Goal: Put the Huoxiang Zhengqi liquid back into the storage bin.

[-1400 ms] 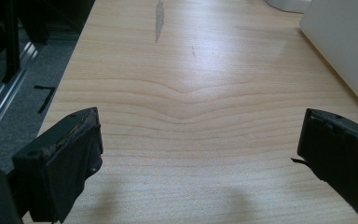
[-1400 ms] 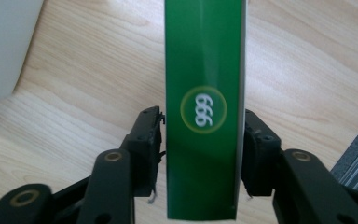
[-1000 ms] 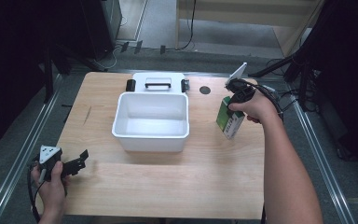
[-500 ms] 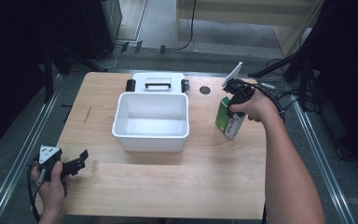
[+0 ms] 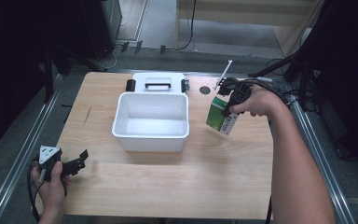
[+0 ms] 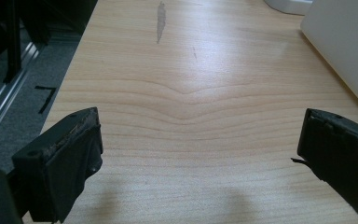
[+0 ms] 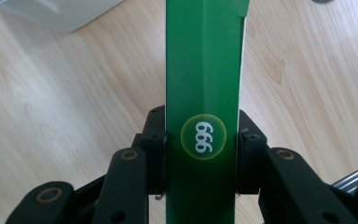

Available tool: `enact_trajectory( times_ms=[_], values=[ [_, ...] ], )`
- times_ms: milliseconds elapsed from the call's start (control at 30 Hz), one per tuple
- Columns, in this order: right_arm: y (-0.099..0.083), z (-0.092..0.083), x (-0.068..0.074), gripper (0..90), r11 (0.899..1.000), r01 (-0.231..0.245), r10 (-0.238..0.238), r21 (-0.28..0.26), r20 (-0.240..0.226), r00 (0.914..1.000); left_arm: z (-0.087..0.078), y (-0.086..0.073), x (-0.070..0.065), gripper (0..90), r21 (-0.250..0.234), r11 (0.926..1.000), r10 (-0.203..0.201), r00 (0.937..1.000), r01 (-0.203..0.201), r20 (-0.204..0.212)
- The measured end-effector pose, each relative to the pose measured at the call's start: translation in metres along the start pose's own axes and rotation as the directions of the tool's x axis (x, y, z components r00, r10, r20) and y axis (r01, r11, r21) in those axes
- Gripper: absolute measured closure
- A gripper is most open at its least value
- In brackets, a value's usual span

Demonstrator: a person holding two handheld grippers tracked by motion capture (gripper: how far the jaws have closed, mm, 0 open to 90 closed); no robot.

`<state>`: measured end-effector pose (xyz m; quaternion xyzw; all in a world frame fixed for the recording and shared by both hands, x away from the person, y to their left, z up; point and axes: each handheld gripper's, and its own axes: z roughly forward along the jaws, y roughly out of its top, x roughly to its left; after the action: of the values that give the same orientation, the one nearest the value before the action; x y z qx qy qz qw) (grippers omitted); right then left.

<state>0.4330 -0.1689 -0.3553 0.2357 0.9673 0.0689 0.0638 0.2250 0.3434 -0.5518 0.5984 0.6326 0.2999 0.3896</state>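
Note:
A green and white box [image 5: 221, 116] hangs tilted above the table, right of the white bin [image 5: 151, 120]. My right gripper [image 5: 229, 110] is shut on it from above. In the right gripper view the green box [image 7: 203, 74] stands between both jaws, with a round "999" sticker facing the camera. My left gripper [image 5: 77, 163] rests low at the table's front left corner, open, with nothing between its jaws. In the left gripper view the left gripper [image 6: 200, 154] has its jaws wide apart over bare wood.
The white bin's lid [image 5: 158, 83] with a black handle lies behind the bin. A dark round hole [image 5: 205, 89] sits in the table near the right gripper. Cables trail off the right edge. The white bin's wall [image 6: 349, 42] shows at the upper right of the left gripper view.
The right gripper has carried the green box slightly left and lower, toward the bin. The left gripper has stayed in place.

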Motion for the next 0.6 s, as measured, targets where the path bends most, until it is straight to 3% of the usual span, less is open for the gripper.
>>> enact_trajectory(
  times_ms=[67, 133, 267, 500, 600],
  values=[
    [0.0, -0.004, 0.004, 64.6, 0.998, 0.067, -0.067, -0.005, 0.01, 0.9977, 0.0, 0.0, 0.0, 0.8, 0.002, 1.0, 0.001, 1.0, -0.001, 0.0],
    [0.0, -0.008, 0.011, 64.5, 0.989, 0.146, -0.145, -0.021, 0.031, 0.9889, 0.0, 0.0, 0.0, 0.8, 0.004, 1.0, 0.0, 1.0, 0.0, 0.0],
    [0.001, -0.018, 0.02, 64.6, 0.973, 0.223, -0.221, -0.063, 0.031, 0.9747, 0.0, 0.0, 0.0, 0.8, 0.004, 1.0, 0.003, 1.0, -0.003, -0.001],
    [0.005, -0.032, 0.026, 64.6, 0.96, 0.277, -0.276, -0.043, 0.032, 0.9606, 0.0, 0.0, 0.0, 0.8, 0.003, 1.0, 0.002, 1.0, -0.002, -0.002],
    [0.005, -0.043, 0.023, 64.6, 0.958, 0.282, -0.28, -0.042, 0.039, 0.9591, 0.0, 0.0, 0.0, 0.8, 0.004, 1.0, 0.003, 1.0, -0.003, -0.001]
  ],
)
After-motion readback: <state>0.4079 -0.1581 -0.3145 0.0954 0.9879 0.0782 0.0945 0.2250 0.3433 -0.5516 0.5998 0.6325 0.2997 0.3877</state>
